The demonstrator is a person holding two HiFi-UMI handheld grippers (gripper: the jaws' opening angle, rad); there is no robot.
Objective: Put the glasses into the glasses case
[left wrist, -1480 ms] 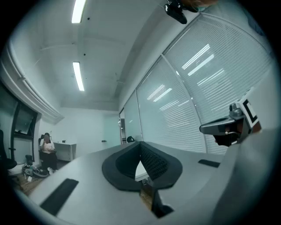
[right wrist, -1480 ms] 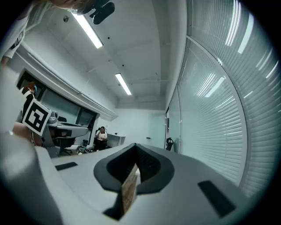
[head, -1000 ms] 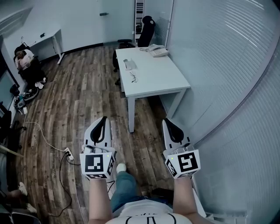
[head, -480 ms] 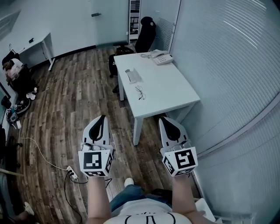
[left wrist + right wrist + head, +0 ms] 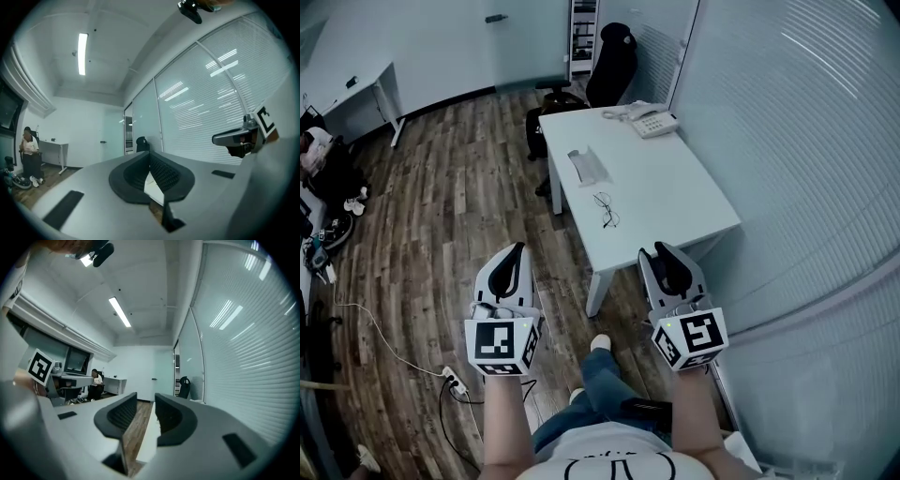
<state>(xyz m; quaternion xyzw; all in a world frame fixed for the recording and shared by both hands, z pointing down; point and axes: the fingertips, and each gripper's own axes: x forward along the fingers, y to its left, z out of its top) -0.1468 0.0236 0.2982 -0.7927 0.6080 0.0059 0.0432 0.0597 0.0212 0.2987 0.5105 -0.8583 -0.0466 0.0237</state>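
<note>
The glasses [image 5: 607, 210] lie on the white table [image 5: 684, 197] towards its near end, and the glasses case [image 5: 588, 166] lies a little beyond them, apart from them. Both tongs are held level, short of the table and well away from either thing. The left tongs [image 5: 518, 253] are closed tip to tip on nothing. The right tongs [image 5: 666, 251] are opening, with nothing between the jaws. The thin frame lies flat, so I judge a poor pinch could skate it towards the table edge or bend a temple. An unsteadied case may slide.
</note>
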